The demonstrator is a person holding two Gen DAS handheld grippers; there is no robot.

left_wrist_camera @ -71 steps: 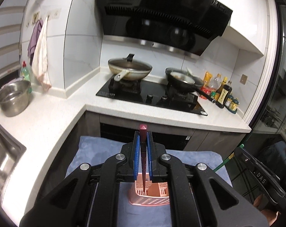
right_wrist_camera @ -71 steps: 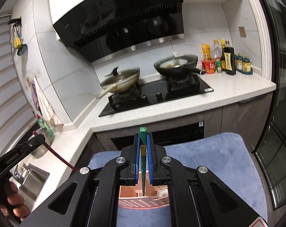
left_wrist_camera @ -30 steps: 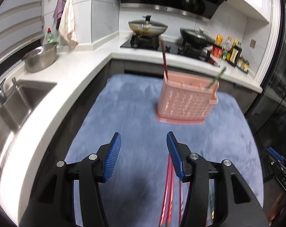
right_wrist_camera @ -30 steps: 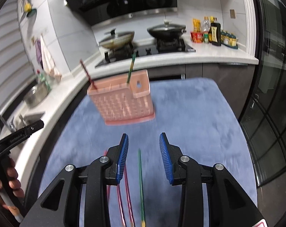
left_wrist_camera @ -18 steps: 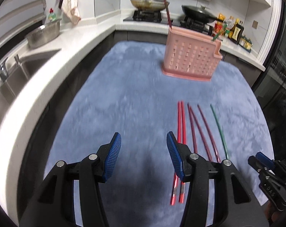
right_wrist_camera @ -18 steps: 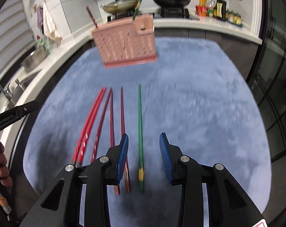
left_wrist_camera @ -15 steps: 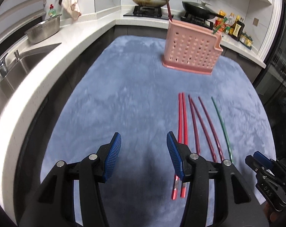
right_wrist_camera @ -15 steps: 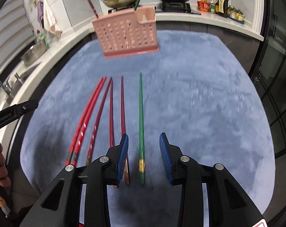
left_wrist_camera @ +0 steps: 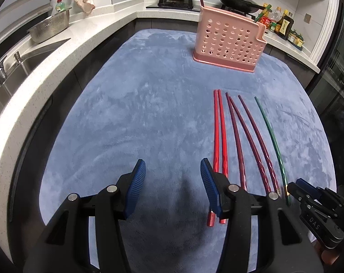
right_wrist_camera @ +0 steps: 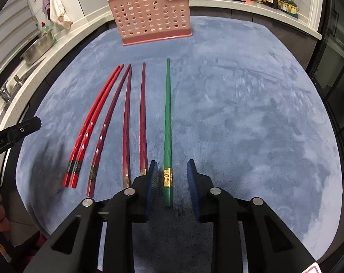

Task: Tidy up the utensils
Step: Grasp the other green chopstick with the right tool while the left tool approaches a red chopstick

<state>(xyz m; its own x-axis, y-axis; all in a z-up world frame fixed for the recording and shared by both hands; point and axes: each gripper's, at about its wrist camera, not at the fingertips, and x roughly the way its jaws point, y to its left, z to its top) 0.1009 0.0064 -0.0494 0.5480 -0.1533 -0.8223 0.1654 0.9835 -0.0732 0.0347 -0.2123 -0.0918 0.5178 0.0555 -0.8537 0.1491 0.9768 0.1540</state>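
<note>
While your right gripper (right_wrist_camera: 172,177) has just been narrowing, its pads stand clear on either side of the green chopstick (right_wrist_camera: 167,122) on the blue mat (right_wrist_camera: 240,113). Your left gripper (left_wrist_camera: 173,182) is open and empty, the red pair (left_wrist_camera: 219,136) just beyond its right finger.

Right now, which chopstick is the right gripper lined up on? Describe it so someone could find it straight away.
On the blue mat, in front of the pink utensil basket, six chopsticks lie side by side. The green chopstick lies at the right end of the row, its gold-banded end between the right gripper's fingers, untouched. It is the only green one; the rest are red or maroon.
</note>
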